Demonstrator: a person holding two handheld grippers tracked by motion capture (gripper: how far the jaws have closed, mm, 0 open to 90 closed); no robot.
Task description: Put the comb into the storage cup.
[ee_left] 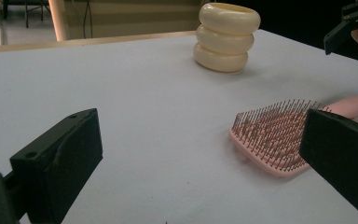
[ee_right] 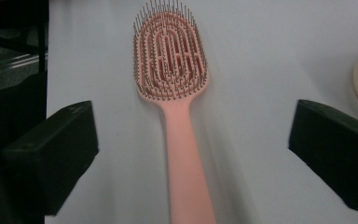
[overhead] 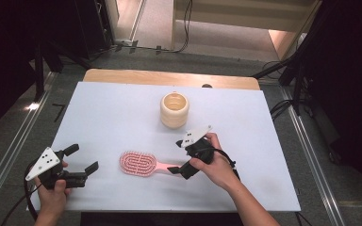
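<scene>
One pink hairbrush (overhead: 139, 163) and one cream ribbed cup (overhead: 174, 109) lay on the table (overhead: 113, 113). The right tongs (overhead: 179, 157) straddled the brush handle, open; the left tongs (overhead: 82, 157) stood open, empty.

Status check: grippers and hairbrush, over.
Right gripper open, fingers astride hairbrush handle, not gripping. Left gripper open, clear of it. Nothing in the way.

Bright, even light on the white table (overhead: 122, 108), dark surroundings; the hairbrush handle (ee_right: 186, 163) smears with motion blur, near jaws soft.
</scene>
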